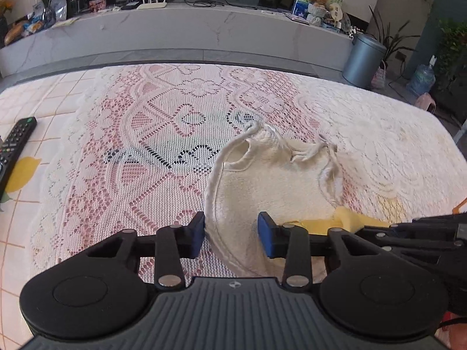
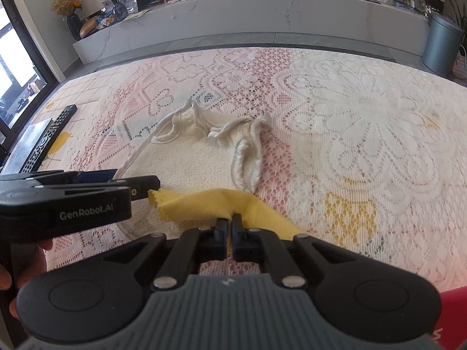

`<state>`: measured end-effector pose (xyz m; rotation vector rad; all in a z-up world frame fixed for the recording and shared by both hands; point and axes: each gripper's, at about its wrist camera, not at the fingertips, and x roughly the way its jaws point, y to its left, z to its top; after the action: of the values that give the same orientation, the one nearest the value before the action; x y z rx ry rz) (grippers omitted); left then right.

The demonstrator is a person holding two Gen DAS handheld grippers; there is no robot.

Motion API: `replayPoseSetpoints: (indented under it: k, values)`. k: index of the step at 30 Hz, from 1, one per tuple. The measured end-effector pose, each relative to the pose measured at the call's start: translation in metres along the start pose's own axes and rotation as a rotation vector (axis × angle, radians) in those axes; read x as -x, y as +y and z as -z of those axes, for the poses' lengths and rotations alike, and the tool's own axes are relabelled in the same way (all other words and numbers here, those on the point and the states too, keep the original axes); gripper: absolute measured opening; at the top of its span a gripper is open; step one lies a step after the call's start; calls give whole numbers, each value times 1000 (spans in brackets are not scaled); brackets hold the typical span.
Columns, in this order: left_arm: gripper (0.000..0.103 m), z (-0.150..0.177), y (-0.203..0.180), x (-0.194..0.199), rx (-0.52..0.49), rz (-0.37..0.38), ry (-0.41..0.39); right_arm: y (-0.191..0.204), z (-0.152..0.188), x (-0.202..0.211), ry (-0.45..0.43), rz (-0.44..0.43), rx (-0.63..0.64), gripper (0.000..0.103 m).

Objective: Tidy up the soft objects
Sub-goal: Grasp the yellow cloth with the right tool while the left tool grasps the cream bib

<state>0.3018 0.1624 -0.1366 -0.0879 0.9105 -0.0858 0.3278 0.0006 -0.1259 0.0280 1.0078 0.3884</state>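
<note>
A cream fleecy cloth (image 1: 277, 180) with drawstring cords lies flat on the lace tablecloth (image 1: 140, 157). My left gripper (image 1: 233, 232) is open low over the cloth's near left edge, and the hem runs between its blue pads (image 1: 267, 233). A yellow cloth (image 2: 204, 207) lies across the near part of the cream cloth (image 2: 186, 160). My right gripper (image 2: 229, 224) is shut on the yellow cloth's near fold. In the left wrist view the yellow cloth (image 1: 350, 221) shows beside the right gripper's black linkage. In the right wrist view the left gripper's tips (image 2: 146, 188) sit just left of the yellow cloth's corner.
A black remote control (image 1: 14, 151) lies at the table's left edge, on a tiled cloth with lemon prints. Behind the table runs a low marble shelf (image 1: 204, 29) with a router, plants and a teddy bear. A grey bin (image 1: 364, 58) stands at the back right.
</note>
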Motion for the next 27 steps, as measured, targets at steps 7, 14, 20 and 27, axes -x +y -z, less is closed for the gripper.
replayPoseSetpoints:
  k: [7,14,20,27]
  values:
    - [27,3,-6,15,3,104,-59,-1,1,0,-7,-2,1,0]
    - [10,8,-14,8,-48,25,-43,2,3,1,-16,10,24,0]
    - [5,4,-14,33,-42,40,-122,4,1,8,-5,1,16,0]
    - [5,8,-12,81,-13,37,-198,5,4,49,-23,-43,-12,0]
